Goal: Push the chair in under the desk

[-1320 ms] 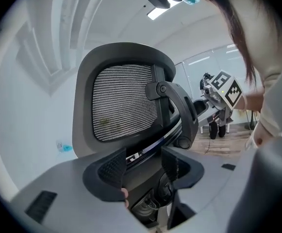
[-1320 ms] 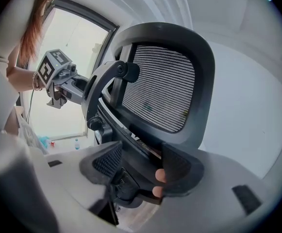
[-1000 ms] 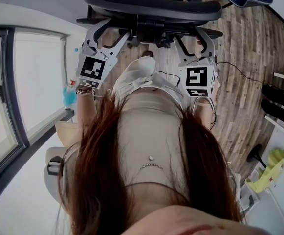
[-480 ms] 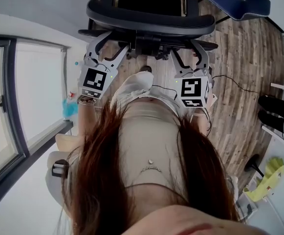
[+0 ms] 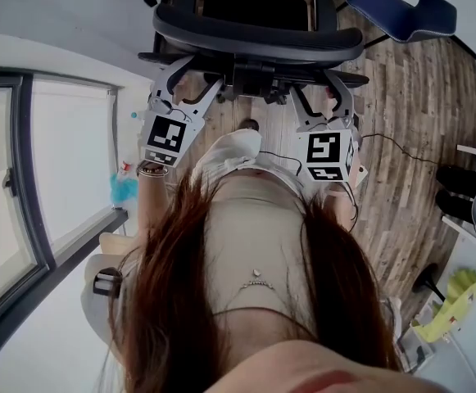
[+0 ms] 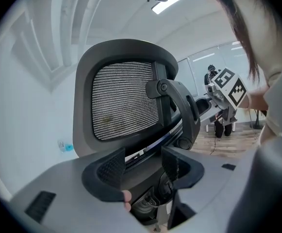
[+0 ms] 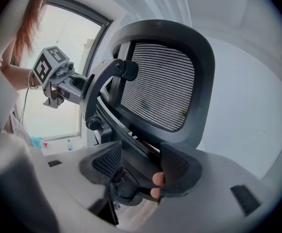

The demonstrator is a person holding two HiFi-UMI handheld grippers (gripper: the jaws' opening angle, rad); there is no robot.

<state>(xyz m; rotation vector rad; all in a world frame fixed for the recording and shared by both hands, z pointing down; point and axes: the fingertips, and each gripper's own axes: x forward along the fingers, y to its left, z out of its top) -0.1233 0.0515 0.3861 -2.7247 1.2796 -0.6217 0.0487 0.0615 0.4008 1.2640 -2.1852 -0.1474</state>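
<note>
Floorboards (image 5: 418, 113) of pale wood fill the room ahead, and a tall window (image 5: 65, 162) runs down the left side of the head view. On those boards, straight in front of the person, stands the chair (image 5: 258, 35), a dark office chair with its curved mesh back (image 6: 124, 98) turned toward the person; how far it reaches under anything beyond cannot be told. The person's light shoe (image 5: 233, 146) is planted on the floor just behind the chair's base. The left hand-held gripper (image 6: 143, 165) is raised to the left part of the chair's back frame, its jaws spread apart with the dark frame and mechanism showing in the gap. The right hand-held gripper (image 7: 137, 165) meets the right part of the frame the same way, jaws apart, a bar of the back support passing between them. Neither is clamped on anything. A yellow cloth (image 5: 451, 301) lies at the lower right, and a small blue bottle (image 5: 124, 188) sits by the window.
</note>
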